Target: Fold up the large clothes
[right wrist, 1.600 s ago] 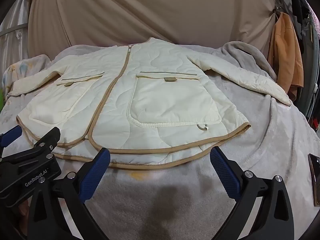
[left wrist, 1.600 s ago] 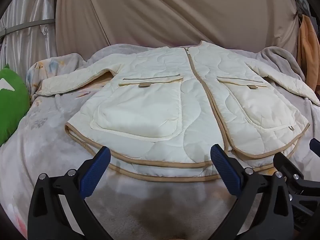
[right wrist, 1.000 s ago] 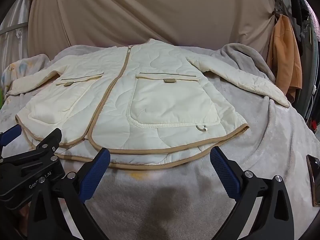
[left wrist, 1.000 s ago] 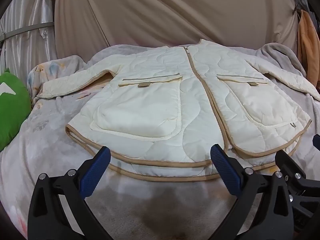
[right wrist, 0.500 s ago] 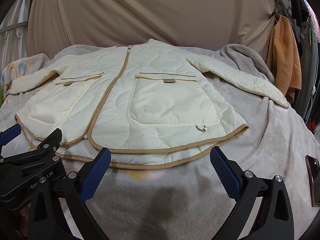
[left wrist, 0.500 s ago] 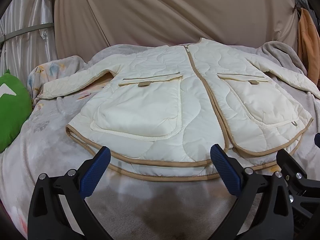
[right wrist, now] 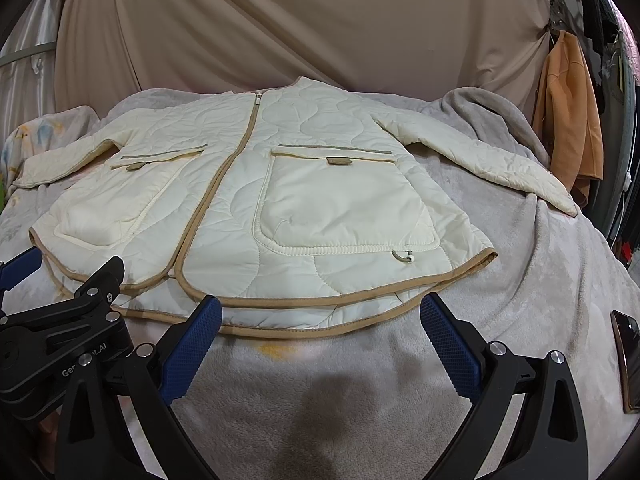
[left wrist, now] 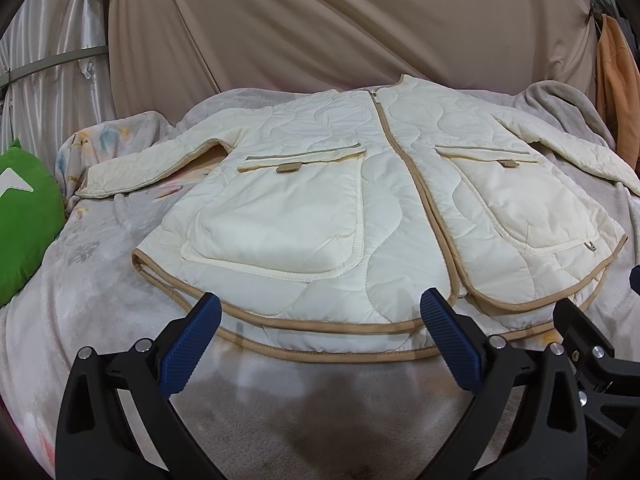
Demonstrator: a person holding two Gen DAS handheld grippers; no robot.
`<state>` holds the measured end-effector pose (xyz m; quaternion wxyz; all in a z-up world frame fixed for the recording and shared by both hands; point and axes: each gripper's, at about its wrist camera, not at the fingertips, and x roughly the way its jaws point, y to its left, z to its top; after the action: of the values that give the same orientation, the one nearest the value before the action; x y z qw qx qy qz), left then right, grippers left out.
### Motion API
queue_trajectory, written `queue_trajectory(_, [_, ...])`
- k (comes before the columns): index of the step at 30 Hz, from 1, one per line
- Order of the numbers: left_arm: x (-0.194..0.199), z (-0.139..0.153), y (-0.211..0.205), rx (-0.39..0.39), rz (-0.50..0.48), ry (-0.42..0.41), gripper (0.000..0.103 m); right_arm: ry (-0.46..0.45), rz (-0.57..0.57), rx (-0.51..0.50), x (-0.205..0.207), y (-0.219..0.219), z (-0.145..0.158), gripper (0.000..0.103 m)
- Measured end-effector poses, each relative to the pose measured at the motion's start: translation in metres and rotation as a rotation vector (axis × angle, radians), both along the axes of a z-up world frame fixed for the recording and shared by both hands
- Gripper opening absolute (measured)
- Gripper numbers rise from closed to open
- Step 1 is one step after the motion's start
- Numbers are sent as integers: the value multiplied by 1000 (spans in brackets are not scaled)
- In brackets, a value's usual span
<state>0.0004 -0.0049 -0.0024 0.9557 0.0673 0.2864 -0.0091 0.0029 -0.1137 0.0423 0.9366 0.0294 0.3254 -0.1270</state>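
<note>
My left gripper (left wrist: 320, 322) fingers wide apart, gripping nothing, level above near hem of cream quilted tan-trimmed jacket (left wrist: 384, 208); right gripper (right wrist: 320, 322) same, beside it

Black grippers (left wrist: 320, 340), blue ribbed pads (left wrist: 192, 344), seemingly rubber

Jacket (left wrist: 360, 216) lies flat on blanket (right wrist: 540, 280) atop bed, front up, sleeves out L & R, hem nearest cams. Pillow (left wrist: 28, 216) at bed's L edge. Phone (right wrist: 626, 364) on blanket R of hem. Hanging garment (right wrist: 568, 112) behind, far R. Curtain (left wrist: 320, 20) behind bed.
</note>
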Motion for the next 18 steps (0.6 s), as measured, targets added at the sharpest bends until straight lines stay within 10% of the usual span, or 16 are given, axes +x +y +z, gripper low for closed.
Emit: queue_trajectory(18, [0, 0, 0, 3, 0, 2, 97, 1, 0, -2, 0, 0, -1, 98])
